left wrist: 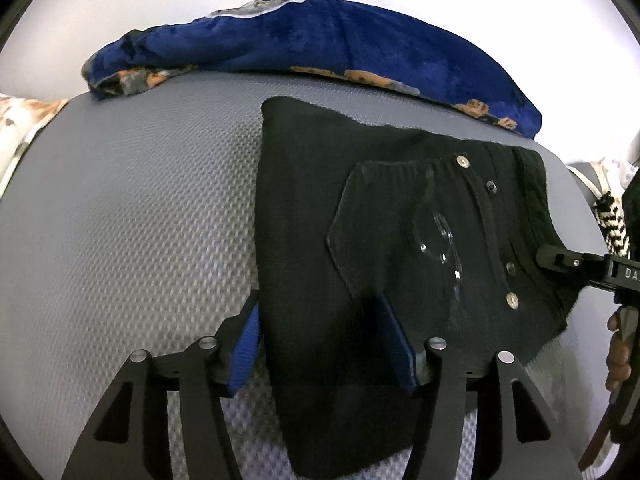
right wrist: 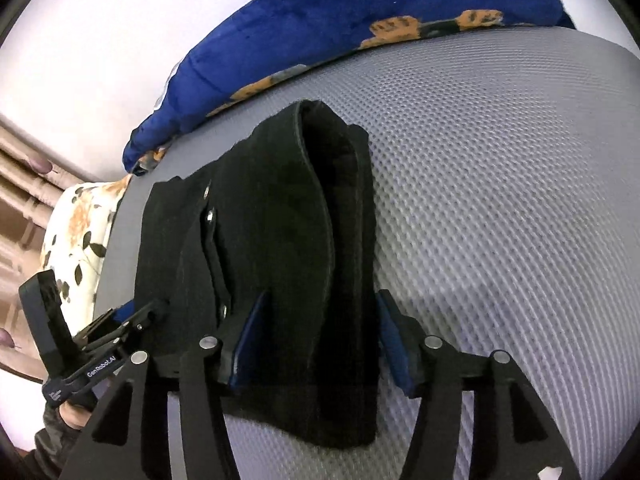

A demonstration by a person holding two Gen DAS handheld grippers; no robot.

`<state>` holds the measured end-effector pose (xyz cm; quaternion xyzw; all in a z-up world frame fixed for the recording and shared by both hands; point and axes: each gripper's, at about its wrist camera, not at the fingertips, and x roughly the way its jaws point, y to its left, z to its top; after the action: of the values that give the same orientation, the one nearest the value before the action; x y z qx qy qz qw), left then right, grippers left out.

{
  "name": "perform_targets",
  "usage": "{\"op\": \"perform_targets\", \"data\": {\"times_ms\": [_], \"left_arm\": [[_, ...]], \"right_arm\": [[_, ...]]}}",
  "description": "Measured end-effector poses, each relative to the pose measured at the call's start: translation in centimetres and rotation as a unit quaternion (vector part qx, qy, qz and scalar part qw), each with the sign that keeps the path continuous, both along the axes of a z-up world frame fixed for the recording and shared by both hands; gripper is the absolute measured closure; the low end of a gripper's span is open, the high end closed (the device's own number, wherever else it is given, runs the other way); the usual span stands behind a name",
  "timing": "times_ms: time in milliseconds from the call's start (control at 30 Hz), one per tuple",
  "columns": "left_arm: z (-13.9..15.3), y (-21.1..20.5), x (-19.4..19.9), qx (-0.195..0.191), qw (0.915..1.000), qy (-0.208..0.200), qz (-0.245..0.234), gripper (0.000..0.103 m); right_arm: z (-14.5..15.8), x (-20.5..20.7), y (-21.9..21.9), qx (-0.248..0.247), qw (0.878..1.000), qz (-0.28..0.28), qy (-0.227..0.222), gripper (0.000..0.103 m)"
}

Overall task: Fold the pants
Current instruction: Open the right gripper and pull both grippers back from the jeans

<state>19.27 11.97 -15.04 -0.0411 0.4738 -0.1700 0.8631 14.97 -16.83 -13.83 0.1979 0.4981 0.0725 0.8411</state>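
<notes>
The black pants (left wrist: 400, 240) lay folded into a compact bundle on the grey mat (left wrist: 120, 220), between both claws. The left claw (left wrist: 324, 344) and right claw (right wrist: 320, 340) stood half open, gripping nothing, pads straddling the cloth. Folding looked nearly finished; next probably withdrawing or smoothing. A blue blanket (left wrist: 320, 40) lay beyond.

The pants (left wrist: 400, 208) are black with silver studs (left wrist: 463, 160), the mat (left wrist: 140, 208) is grey with a fine dimpled weave, the blanket (left wrist: 320, 36) is deep blue with orange patches, and the pads (left wrist: 246, 344) are blue on black fingers.
</notes>
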Motion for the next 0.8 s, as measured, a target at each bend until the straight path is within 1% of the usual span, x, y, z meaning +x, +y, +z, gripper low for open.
{"op": "perform_targets", "data": {"times_ms": [100, 200, 233, 367, 467, 500, 567, 633, 667, 800], "left_arm": [[0.2, 0.3, -1.5, 0.013, 0.9999, -0.003, 0.007, 0.043], [0.8, 0.5, -3.3, 0.029, 0.9992, -0.020, 0.016, 0.043], [1.2, 0.6, -4.1, 0.036, 0.9988, -0.027, 0.020, 0.043], [2.2, 0.7, -6.2, 0.042, 0.9981, -0.034, 0.031, 0.043], [3.1, 0.6, -7.7, 0.049, 0.9972, -0.039, 0.041, 0.038], [3.4, 0.6, -8.3, 0.056, 0.9965, -0.043, 0.045, 0.038], [4.2, 0.3, -9.7, 0.067, 0.9949, -0.055, 0.051, 0.038], [5.0, 0.0, -11.0, 0.072, 0.9937, -0.065, 0.057, 0.038], [5.3, 0.0, -11.6, 0.072, 0.9932, -0.068, 0.061, 0.038], [6.4, 0.0, -13.6, 0.061, 0.9921, -0.075, 0.080, 0.037]], "right_arm": [[0.5, -1.5, 0.1, -0.003, 1.000, -0.003, -0.007, 0.047], [1.3, -3.0, 0.3, -0.017, 1.000, -0.005, -0.025, 0.046], [1.5, -3.4, 0.4, -0.021, 0.999, -0.006, -0.025, 0.046], [1.8, -5.1, 0.8, -0.034, 0.999, -0.002, -0.025, 0.046], [2.2, -6.4, 1.4, -0.036, 0.999, 0.000, -0.033, 0.046], [2.5, -6.9, 1.6, -0.039, 0.999, -0.002, -0.037, 0.046], [3.1, -7.7, 2.6, -0.058, 0.997, -0.001, -0.046, 0.046], [3.8, -8.6, 3.7, -0.096, 0.994, 0.001, -0.055, 0.041], [4.2, -9.1, 4.3, -0.112, 0.992, 0.002, -0.062, 0.040], [5.4, -10.8, 6.0, -0.144, 0.986, 0.011, -0.082, 0.036]]}}
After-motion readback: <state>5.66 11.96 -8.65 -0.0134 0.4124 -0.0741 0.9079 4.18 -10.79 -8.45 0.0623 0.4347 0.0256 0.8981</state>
